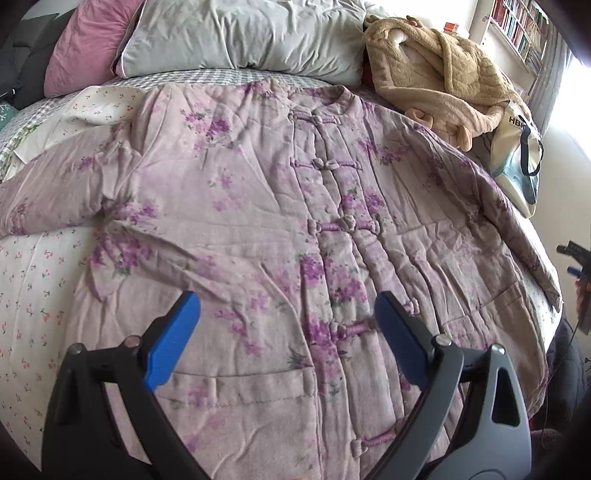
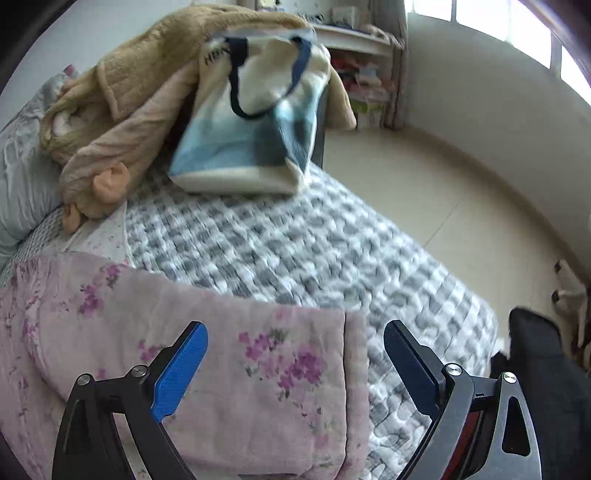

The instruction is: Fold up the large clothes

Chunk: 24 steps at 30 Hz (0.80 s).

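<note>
A pink quilted jacket [image 1: 258, 206] with purple flowers and knot buttons lies spread flat, front up, on the bed, both sleeves out. My left gripper [image 1: 288, 314] is open and empty, hovering over the jacket's lower front near the button band. In the right wrist view, the jacket's right sleeve end [image 2: 258, 362] lies on the bed. My right gripper [image 2: 295, 347] is open and empty just above the sleeve cuff edge. The right gripper shows at the far right edge of the left wrist view [image 1: 576, 266].
A grey checked quilt [image 2: 295, 251] covers the bed. A tan fleece garment [image 1: 436, 66] and a blue-white tote bag [image 2: 251, 122] lie at the bed's far right corner. Grey [image 1: 243, 33] and pink [image 1: 85, 40] pillows sit at the head. The floor [image 2: 443, 192] lies beyond the bed's right edge.
</note>
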Available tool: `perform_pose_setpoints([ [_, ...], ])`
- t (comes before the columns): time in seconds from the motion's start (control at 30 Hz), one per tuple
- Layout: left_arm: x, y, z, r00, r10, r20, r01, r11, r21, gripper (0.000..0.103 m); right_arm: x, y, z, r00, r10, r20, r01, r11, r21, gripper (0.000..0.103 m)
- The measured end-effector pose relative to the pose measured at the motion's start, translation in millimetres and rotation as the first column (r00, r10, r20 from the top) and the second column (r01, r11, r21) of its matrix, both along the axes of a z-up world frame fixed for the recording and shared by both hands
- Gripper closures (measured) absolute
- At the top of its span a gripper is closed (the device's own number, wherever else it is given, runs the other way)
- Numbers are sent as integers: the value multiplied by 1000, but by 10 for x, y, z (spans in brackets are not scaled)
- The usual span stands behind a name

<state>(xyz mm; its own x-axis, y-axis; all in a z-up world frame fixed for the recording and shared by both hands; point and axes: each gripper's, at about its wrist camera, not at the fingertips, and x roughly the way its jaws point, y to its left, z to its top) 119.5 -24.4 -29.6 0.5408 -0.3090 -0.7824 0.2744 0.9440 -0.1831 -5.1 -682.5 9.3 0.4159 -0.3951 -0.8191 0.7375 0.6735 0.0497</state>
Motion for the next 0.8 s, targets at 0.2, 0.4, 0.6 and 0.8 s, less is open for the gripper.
perform_pose_setpoints([
  [0.2,45,-111,-183,999,-17,-31,17,1000,-14,8,-78,-74,-566,997,-79,6,78,995,63,66],
  [0.4,57,-148,-341,1000,-6,2,6,1000,29,8,303,203,362,994,110,-20,-110,929,-354,85],
  [0.6,74,-145,-402,1000,9,15,-10,1000,16,8,749,-69,999,996,83,19,-50,746,-664,85],
  [0.8,137,-320,-514,999,-27,38,23,995,100,8,1590,-651,-503,964,5,-267,-174,772,-611,68],
])
